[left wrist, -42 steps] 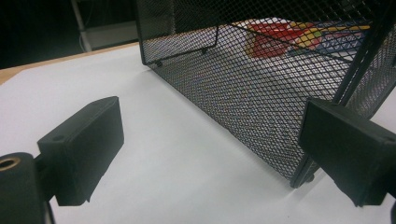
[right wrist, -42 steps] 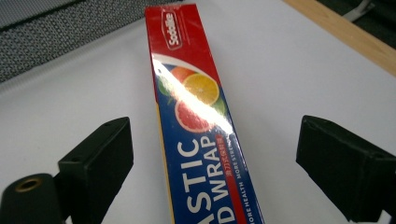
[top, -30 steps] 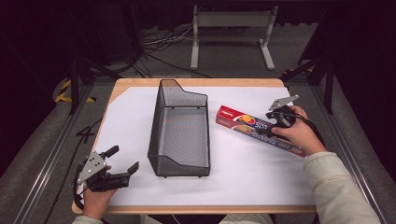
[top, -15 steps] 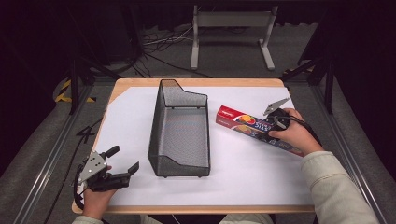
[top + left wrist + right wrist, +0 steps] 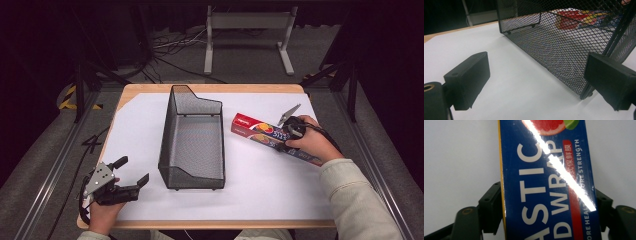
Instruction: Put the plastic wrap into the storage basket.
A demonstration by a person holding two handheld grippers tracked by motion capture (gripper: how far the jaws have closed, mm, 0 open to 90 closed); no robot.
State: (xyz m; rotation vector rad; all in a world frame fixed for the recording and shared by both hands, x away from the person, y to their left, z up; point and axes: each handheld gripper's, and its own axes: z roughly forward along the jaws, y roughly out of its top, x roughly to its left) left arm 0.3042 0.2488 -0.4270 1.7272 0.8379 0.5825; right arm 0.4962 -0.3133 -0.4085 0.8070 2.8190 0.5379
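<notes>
Plastic wrap box (image 5: pixel 546 190) sits between right tool (image 5: pixel 549 207) jaws.

The blue box (image 5: pixel 546 185) reads "…ASTIC", "WRAP", "STRENGTH" and, probably, "MORE HEAL…", beside small Chinese characters.

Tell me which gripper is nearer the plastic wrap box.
Right. The right gripper straddles the plastic wrap box, fingers on either side; the left gripper sits across the mesh basket, at the table's near-left corner.

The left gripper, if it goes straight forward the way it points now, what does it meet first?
Probably the black mesh basket: the open left gripper aims at its near corner, with only bare white table cover between. Depth is uncertain.
</notes>
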